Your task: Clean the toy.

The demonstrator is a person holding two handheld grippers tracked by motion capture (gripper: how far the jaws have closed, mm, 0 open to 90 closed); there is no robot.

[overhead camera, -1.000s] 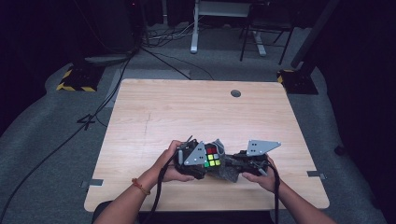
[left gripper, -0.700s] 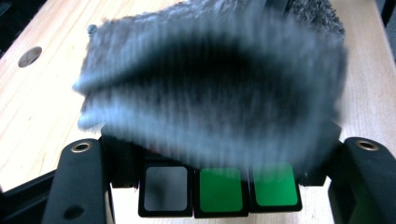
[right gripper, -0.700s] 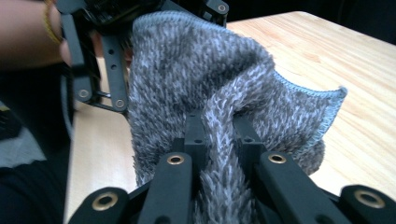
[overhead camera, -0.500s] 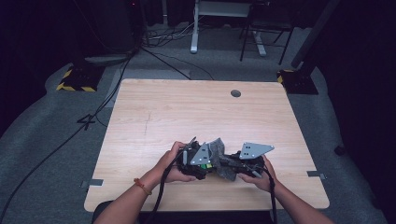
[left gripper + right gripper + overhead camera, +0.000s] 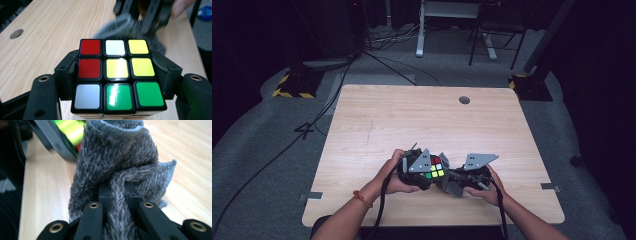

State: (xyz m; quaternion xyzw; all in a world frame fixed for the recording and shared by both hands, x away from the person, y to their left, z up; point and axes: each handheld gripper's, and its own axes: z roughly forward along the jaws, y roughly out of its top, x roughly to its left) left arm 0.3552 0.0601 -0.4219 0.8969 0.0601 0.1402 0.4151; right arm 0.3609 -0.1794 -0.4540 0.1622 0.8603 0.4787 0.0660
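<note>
Left side first: the person's left hand (image 5: 394, 172) has the left gripper (image 5: 421, 169) low over the near-centre of the table (image 5: 412, 115), and its jaws are clamped tight on a puzzle cube (image 5: 117, 75). In the left gripper view the black jaws squeeze the cube from both sides, upper face toward the camera: red, white, yellow along the far row, red, yellow, yellow in the middle, white, green, green nearest. The cube sits between the two hands, held just off the wood or resting on it (can't tell which from the high view).

Moving right: a grey fuzzy cloth (image 5: 120, 167) fills the gap between the grippers. The right gripper (image 5: 117, 195) has its jaws pinched together on a bunched fold of it, with the loose end reaching up to the cube's edge and, by the look of it, touching there. The right hand (image 5: 484, 185) steadies that gripper close beside the cube.

Looks like a wipe-down of the cube is under way. To do it well: keep the left grip firm so the cube doesn't twist, drag the cloth flat across one face at a time w/ light pressure, and re-bunch if the fold starts slipping out. Avoid snagging the pile on the cube's edges, esp. at the corners.
</note>
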